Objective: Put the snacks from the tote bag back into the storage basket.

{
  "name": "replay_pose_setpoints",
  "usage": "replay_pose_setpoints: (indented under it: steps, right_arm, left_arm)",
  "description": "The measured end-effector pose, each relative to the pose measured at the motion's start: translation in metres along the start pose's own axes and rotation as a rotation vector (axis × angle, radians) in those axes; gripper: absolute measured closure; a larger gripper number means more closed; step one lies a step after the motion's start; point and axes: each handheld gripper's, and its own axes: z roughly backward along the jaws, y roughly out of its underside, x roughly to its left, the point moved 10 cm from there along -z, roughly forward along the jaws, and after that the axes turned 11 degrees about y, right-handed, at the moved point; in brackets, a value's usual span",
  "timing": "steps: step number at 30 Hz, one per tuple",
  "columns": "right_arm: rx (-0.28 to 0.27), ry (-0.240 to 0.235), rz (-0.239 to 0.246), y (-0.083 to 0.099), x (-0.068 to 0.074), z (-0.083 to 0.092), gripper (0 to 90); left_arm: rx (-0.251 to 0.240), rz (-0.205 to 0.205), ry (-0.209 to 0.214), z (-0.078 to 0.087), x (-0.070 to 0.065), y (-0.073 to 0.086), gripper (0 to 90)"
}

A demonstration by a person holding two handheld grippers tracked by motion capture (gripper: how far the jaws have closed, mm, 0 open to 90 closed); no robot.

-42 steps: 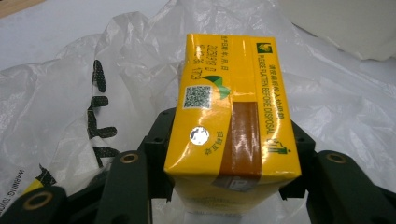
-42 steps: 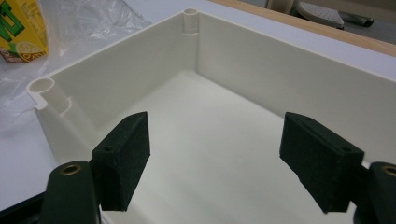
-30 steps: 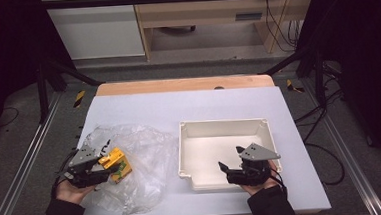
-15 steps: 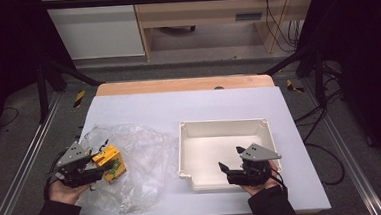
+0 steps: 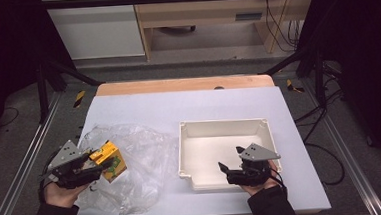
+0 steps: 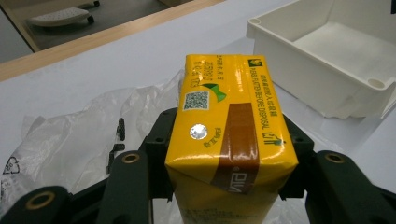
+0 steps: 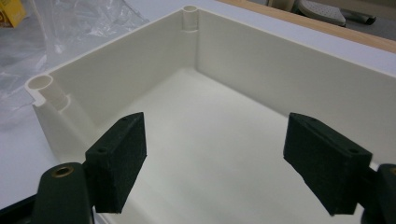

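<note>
High view, item one: your left gripper pinches the yellow carton above the plastic bag, lifting step in hand; next, carry it to the white bin, where your right gripper waits spread

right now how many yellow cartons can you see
1: the yellow carton is clamped in the left gripper, above the clear plastic bag. The crumpled bag could hide more.

Bright, even light from overhead on the table, darkness all round it in the high view. Glare streaks on the carton, glints on the bag. Close up, the black jaws go soft; the tray casts faint shadows.
</note>
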Motion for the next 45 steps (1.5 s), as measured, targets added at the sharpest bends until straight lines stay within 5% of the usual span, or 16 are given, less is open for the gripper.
replay_pose_setpoints:
  steps: [20, 45]
  right_arm:
    - [0.001, -0.003, -0.013, -0.001, -0.003, 0.001, 20.1]
    - [-0.013, 0.032, -0.048, -0.005, -0.022, 0.013, 14.7]
  left_arm:
    - [-0.062, -0.049, 0.025, 0.008, -0.024, -0.027, 50.2]
    - [-0.064, -0.113, 0.082, -0.02, -0.048, -0.068, 50.3]
